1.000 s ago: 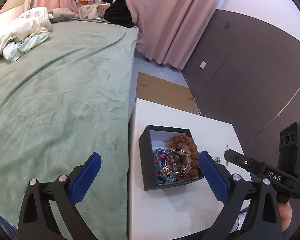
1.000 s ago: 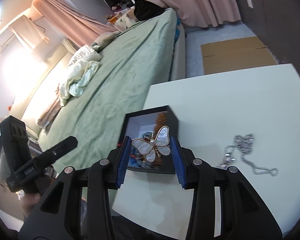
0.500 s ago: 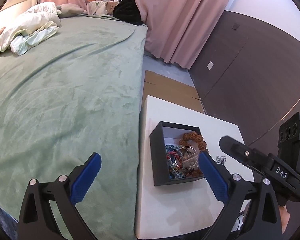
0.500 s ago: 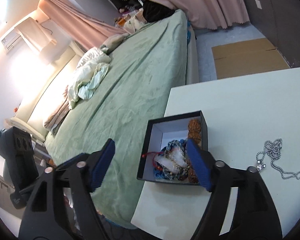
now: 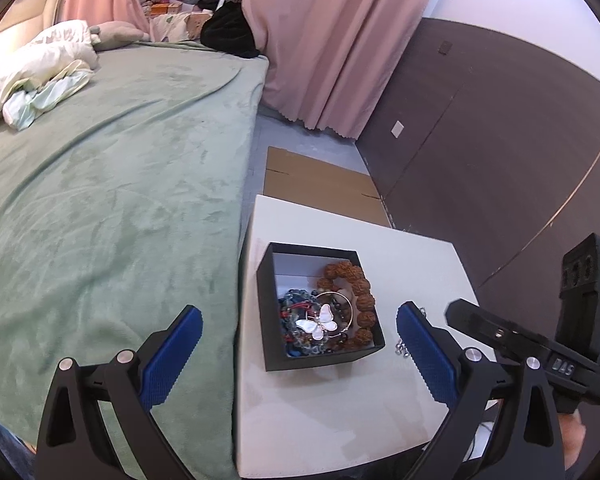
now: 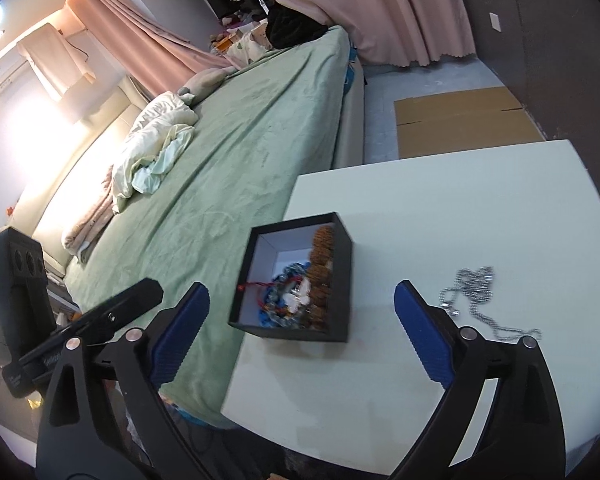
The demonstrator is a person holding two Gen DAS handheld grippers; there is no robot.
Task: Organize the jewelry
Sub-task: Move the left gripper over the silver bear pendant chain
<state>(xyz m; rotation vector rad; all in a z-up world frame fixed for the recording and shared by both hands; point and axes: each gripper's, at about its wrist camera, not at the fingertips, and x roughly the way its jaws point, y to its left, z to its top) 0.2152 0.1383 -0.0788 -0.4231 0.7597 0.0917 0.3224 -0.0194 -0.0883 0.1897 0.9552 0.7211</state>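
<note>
Butterfly pendant (image 5: 317,322) lies in black box (image 5: 269,312); silver chain (image 6: 478,300) remains on worktop (image 6: 460,216); both grippers' jaws wide, empty.

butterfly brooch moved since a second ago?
Yes. The butterfly brooch left the right tool, whose jaws have just been opening with nothing between them now, and lies on the beads inside the black box.

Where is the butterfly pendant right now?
The butterfly pendant lies inside the black box on the white table, on top of the blue beads, left of the brown bead bracelet; neither gripper holds it.
</note>
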